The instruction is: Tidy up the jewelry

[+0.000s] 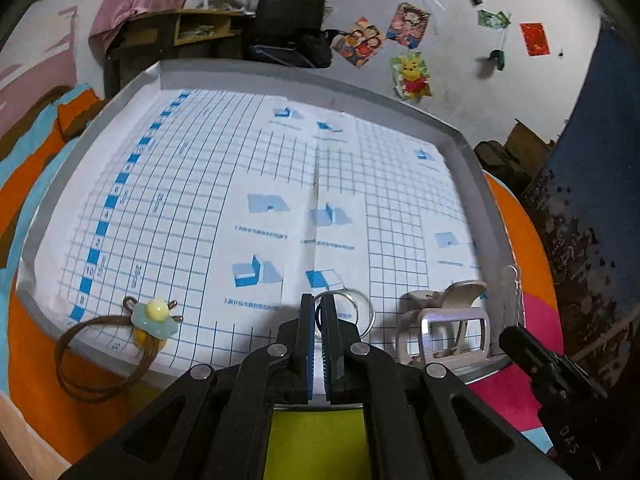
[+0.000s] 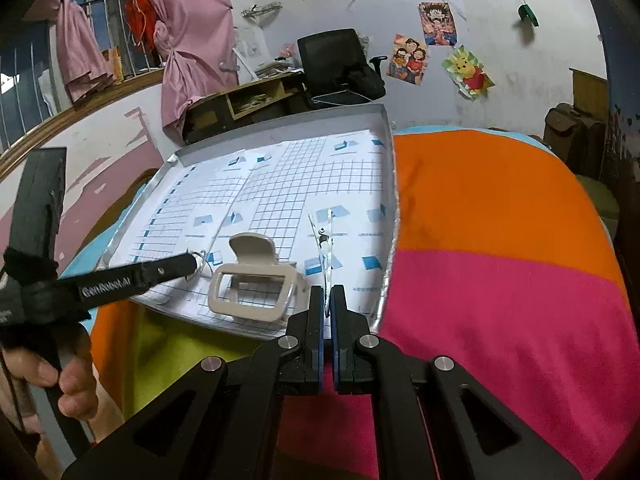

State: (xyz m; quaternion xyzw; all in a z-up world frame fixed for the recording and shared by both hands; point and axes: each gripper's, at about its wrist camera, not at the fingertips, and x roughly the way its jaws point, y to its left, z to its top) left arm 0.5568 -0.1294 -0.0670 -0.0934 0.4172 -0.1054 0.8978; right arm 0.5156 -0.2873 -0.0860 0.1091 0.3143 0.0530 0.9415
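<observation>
A grey tray [image 1: 60, 184] lined with blue-grid paper lies on a colourful blanket. My left gripper [image 1: 319, 300] is shut on a thin silver ring bangle [image 1: 366, 312] at the tray's near edge; it shows from the side in the right wrist view [image 2: 192, 260]. A beige claw clip [image 1: 444, 320] stands to its right, also seen in the right wrist view [image 2: 256, 280]. A brown hair tie with a yellow-and-teal charm [image 1: 154, 316] hangs over the near-left rim. My right gripper [image 2: 327, 292] is shut on a clear hair clip [image 2: 326, 248] inside the tray's right side [image 2: 394, 200].
The blanket [image 2: 500, 240] of orange, pink and lime covers the surface right of the tray. A hand [image 2: 60, 384] holds the left gripper's handle. A desk and a black chair [image 2: 336, 64] stand behind, against a wall with posters.
</observation>
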